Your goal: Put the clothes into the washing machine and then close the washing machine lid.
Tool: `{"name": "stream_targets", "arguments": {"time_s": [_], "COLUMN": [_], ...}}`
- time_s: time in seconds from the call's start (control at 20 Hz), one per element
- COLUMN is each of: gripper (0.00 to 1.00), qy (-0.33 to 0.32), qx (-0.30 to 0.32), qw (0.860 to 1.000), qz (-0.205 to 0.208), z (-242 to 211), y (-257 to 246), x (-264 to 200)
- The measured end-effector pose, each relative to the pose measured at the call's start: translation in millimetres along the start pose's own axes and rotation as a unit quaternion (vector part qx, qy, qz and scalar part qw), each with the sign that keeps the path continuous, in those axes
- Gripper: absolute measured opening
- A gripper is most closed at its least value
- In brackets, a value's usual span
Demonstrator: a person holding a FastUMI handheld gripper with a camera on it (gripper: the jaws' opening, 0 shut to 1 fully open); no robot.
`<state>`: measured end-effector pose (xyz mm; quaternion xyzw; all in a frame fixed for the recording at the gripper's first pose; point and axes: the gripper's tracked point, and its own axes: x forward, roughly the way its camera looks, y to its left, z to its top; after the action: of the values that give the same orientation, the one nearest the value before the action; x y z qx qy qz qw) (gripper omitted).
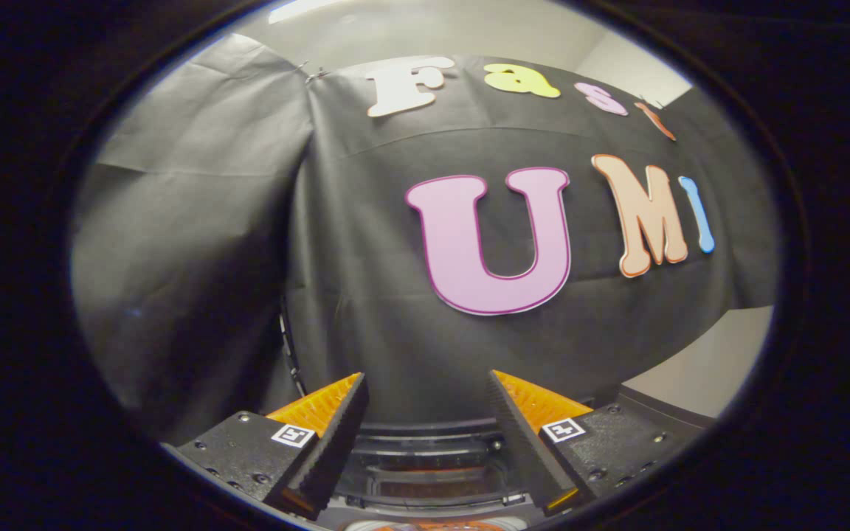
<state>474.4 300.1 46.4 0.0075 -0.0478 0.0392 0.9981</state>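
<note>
My gripper (429, 391) is open, its two fingers spread wide with nothing between them. It points at the booth's black cloth wall (366, 258), which hangs just ahead. Low between the fingers I see a dark curved rim with ridged plastic parts (425, 453), which looks like the back of the washing machine's top. A thin strip of orange shows at the very bottom beneath it; I cannot tell what it is. No clothes are between or near the fingers.
A pale wall (713, 369) shows to the right of the black cloth, beyond the right finger. A dark cable (288, 354) runs down the cloth's seam left of the fingers.
</note>
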Motion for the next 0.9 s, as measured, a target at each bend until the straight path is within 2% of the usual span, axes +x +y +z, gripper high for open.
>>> {"name": "stream_targets", "arguments": {"time_s": [0.15,0.2,0.3,0.5,0.55,0.6,0.65,0.75,0.9], "gripper": [0.96,0.96,0.96,0.96,0.96,0.95,0.95,0.94,0.94], "qy": [0.010,0.031,0.058,0.062,0.082,0.071,0.054,0.043,0.042], "qx": [0.022,0.020,0.010,-0.071,-0.098,-0.059,-0.047,-0.066,-0.062], "qw": [0.999,0.999,0.998,0.995,0.992,0.996,0.997,0.997,0.997], "qz": [-0.023,-0.034,-0.032,-0.008,-0.004,-0.011,-0.012,-0.012,-0.011], "z": [-6,-16,-35,-56,-75,-71,-76,-70,-69], "y": [-5,-9,-7,11,15,14,11,11,9], "x": [28,36,48,54,55,52,59,56,53]}}
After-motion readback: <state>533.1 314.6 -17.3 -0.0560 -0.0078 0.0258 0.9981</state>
